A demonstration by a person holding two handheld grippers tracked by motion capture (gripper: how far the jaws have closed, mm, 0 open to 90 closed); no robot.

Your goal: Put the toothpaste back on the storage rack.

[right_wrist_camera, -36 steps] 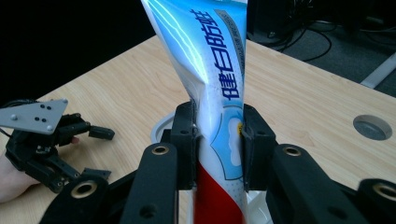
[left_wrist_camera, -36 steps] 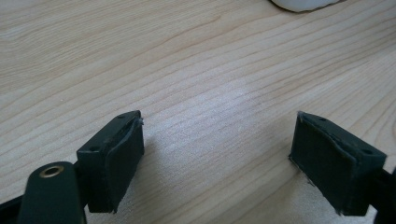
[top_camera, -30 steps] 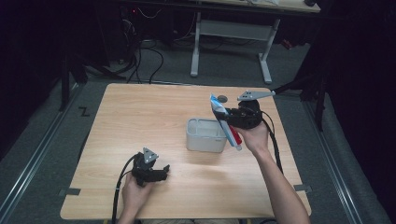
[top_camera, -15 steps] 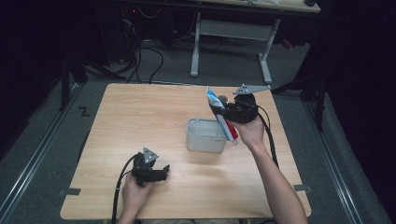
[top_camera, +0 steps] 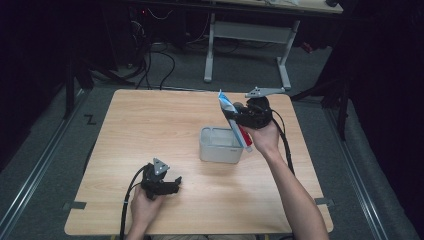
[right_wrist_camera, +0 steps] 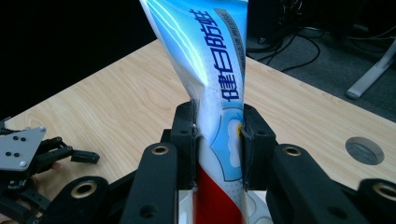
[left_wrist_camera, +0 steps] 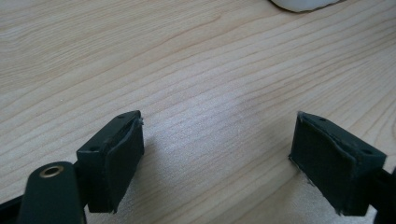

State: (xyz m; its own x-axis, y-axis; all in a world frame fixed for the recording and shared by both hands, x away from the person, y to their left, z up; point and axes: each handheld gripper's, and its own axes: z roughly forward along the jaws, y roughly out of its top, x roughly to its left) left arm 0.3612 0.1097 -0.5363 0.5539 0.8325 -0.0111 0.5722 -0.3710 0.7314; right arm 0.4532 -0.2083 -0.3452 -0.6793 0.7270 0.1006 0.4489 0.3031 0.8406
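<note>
My right gripper [top_camera: 238, 120] is shut on a toothpaste tube [top_camera: 232, 120] coloured blue, white and red. It holds the tube tilted above the right end of a white rectangular container [top_camera: 220, 145] in the middle of the table. In the right gripper view the jaws pinch the toothpaste tube [right_wrist_camera: 212, 84] at its middle, its flat end up. My left gripper [top_camera: 172, 184] rests near the front left of the table, open with nothing in it. In the left gripper view its pads [left_wrist_camera: 116, 158] stand wide apart over bare wood.
The wooden table [top_camera: 150, 125] has a round cable hole [right_wrist_camera: 364, 150] near its far right corner. Behind the table stand a white desk frame [top_camera: 247, 45] and loose cables [top_camera: 160, 60] on the floor. Dark surroundings lie on both sides.
My right gripper has moved the toothpaste tube a little farther back and higher above the container's right end. The left gripper has stayed put.
</note>
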